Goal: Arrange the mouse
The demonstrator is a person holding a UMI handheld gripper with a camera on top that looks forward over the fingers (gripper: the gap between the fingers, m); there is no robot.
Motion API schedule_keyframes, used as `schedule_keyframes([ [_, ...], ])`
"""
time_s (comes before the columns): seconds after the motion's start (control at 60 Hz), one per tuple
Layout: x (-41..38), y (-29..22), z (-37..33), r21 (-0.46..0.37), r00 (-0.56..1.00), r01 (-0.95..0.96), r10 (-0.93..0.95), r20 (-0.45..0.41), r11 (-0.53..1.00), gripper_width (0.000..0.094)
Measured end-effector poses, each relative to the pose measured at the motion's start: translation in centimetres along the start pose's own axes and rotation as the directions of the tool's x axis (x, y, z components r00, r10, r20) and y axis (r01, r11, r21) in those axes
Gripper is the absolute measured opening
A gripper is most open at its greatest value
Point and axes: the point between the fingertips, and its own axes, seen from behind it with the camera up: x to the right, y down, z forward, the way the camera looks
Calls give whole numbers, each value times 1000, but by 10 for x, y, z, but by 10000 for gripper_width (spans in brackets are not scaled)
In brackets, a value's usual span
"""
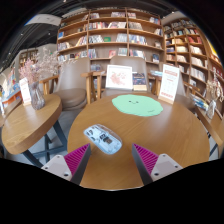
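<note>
A white and grey mouse (pixel 102 138) lies on the round wooden table (pixel 165 130), just ahead of my left finger. A light green mouse mat (pixel 137 104) lies farther back on the same table, beyond the fingers. My gripper (pixel 112 158) is open and empty, its pink pads (pixel 77 156) spread wide above the table's near part. The mouse is a little left of the gap between the fingers, not between them.
A white sign card (pixel 169 83) stands at the table's far right edge and another card (pixel 119 77) stands behind the mat. A second wooden table (pixel 25 120) with a vase is on the left. Chairs and bookshelves (pixel 110 35) fill the background.
</note>
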Motion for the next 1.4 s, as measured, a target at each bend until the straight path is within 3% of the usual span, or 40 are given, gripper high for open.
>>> schedule_keyframes([
  [0.567, -4, -20, 39, -117, 999, -31, 27, -36, 993, 840],
  [0.867, 8, -28, 57, -137, 998, -38, 31, -49, 990, 813],
  [1.0, 11, -32, 62, -137, 998, -31, 25, -50, 990, 697],
  [1.067, 13, -33, 64, -135, 999, -22, 15, -50, 991, 457],
  [1.217, 18, -40, 55, -159, 999, 4, -12, -51, 987, 413],
  [1.4, 34, -137, 44, -37, 1000, -17, 17, -13, 999, 414],
])
